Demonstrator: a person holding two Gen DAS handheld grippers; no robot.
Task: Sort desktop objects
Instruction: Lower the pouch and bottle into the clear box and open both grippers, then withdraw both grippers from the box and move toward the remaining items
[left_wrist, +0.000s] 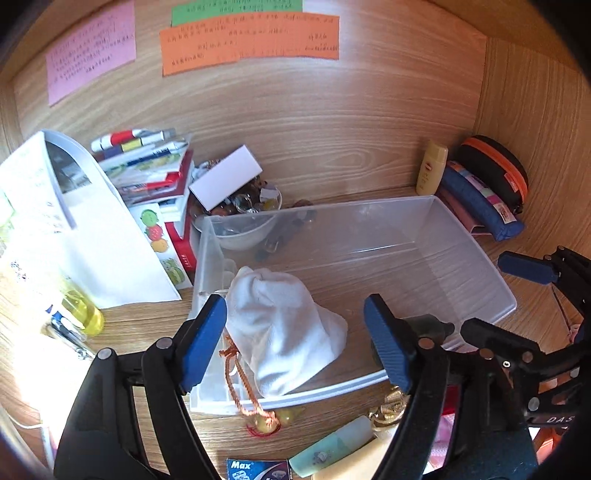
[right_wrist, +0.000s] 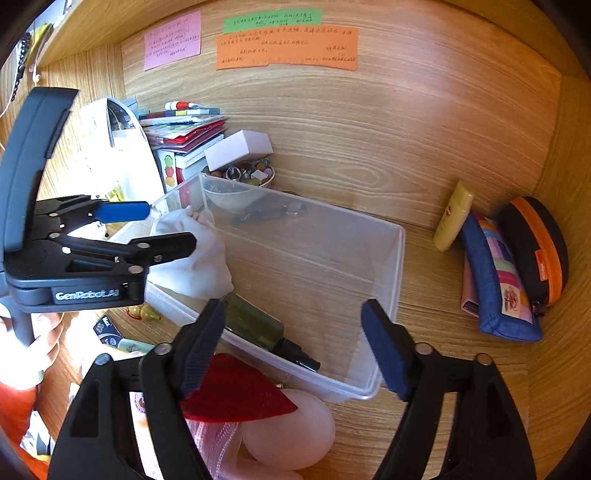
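A clear plastic bin (left_wrist: 406, 202) (right_wrist: 400, 258) stands on the wooden desk. A white cloth pouch (left_wrist: 284, 332) (right_wrist: 199, 262) lies in its near left corner, and its orange cord (left_wrist: 240, 387) hangs over the front wall. My left gripper (left_wrist: 297, 343) (right_wrist: 162, 229) is open around the pouch; the right pad stands clear of the cloth. A dark green spray bottle (right_wrist: 258, 325) lies inside along the bin's near wall. My right gripper (right_wrist: 293, 349) (left_wrist: 502, 295) hovers open over that wall, holding nothing, with its left finger close to the bottle.
Stacked books (left_wrist: 155, 173) and a white bowl of trinkets (left_wrist: 243, 221) sit behind the bin on the left. A yellow tube (right_wrist: 452, 218), a blue pencil case (right_wrist: 495, 280) and a black-orange case (right_wrist: 539, 251) are at the right. A red heart-shaped piece (right_wrist: 236, 395) and pink items lie in front.
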